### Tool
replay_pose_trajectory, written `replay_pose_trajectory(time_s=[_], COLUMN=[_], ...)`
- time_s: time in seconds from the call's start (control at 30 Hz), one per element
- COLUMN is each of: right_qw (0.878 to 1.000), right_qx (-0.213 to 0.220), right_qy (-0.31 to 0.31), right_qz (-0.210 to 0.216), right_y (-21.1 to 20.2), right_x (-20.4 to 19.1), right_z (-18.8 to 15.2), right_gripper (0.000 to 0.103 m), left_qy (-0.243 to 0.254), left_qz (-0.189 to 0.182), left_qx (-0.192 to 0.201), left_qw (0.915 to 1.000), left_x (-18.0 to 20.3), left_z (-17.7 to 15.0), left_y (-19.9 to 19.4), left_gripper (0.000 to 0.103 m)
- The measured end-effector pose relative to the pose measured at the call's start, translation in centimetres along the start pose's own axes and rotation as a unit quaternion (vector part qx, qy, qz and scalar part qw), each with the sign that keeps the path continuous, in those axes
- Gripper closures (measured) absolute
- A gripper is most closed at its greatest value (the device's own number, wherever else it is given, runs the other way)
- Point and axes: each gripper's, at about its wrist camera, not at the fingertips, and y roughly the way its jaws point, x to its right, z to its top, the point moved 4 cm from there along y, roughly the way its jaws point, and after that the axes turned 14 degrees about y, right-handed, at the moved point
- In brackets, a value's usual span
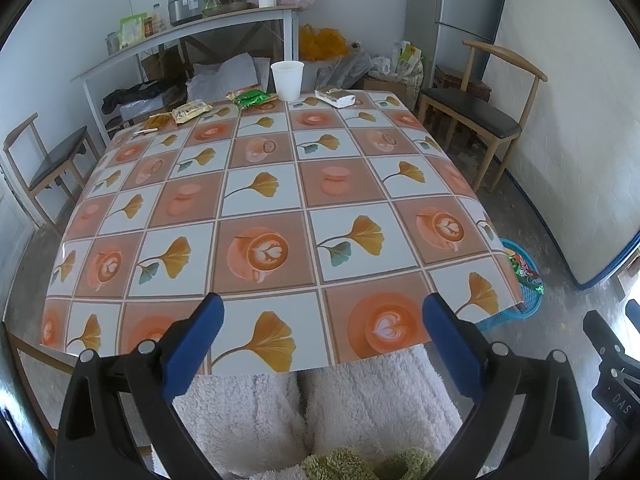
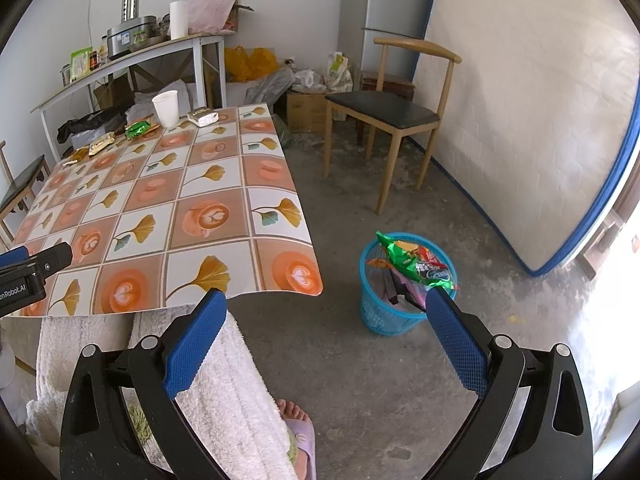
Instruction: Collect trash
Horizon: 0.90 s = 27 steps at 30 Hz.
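Bare concrete-floor kitchen with a big tiled-pattern table (image 1: 280, 200) as the anchor: the blue basket (image 2: 384, 316) sits on the floor off its near right corner, handy for dumping, while the paper cup (image 1: 287, 80) and wrappers (image 1: 252, 99) line its far edge, so both the left gripper (image 1: 322, 320) and right gripper (image 2: 326, 316) hover wide open, empty.

Right hand-held gripper (image 2: 322, 322) spread wide over floor, blue basket (image 2: 384, 316) holding wrappers (image 2: 408, 260)
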Motion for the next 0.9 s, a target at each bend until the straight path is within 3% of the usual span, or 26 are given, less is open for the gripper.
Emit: replay_pose_trajectory(time_s=[0.9], right_qw=[1.0], right_qx=[0.0], right_qy=[0.001], right_qz=[0.0], right_y=[-0.07], right_x=[-0.07], right_z=[0.0], right_gripper=[0.007], left_qy=[0.003], left_qz=[-0.004], left_qx=[-0.003], left_qw=[1.0], left_x=[-0.04], left_z=[-0.22], left_y=[0.41], left_gripper=[0.006])
